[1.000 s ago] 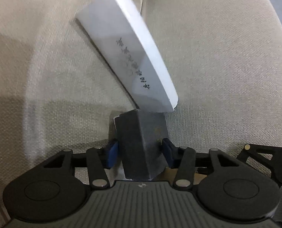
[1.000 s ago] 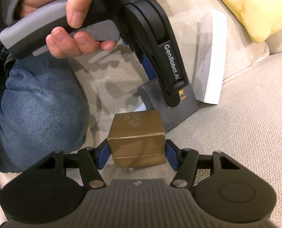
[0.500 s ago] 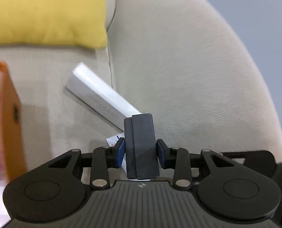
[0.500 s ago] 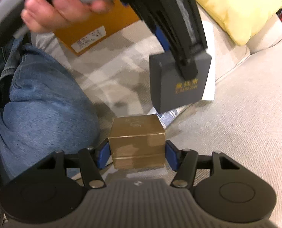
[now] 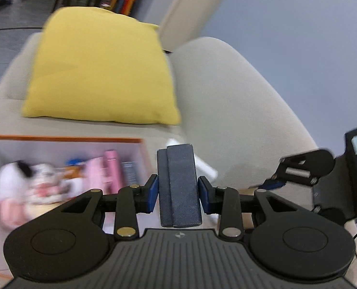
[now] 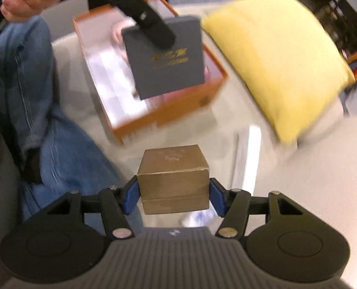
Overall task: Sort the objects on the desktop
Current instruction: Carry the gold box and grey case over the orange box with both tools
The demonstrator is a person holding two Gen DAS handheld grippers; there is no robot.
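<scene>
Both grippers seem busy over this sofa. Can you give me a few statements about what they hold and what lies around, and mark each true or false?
1. The left gripper is shut on a dark grey box. True.
2. The right gripper is empty. False: it is shut on a gold box.
3. The orange bin already has things in it. True, though they are blurred.
4. The yellow cushion lies inside the orange bin. False: it rests on the sofa beyond the bin.
5. The dark grey box rests on the sofa. False: it is held up in the air.
</scene>
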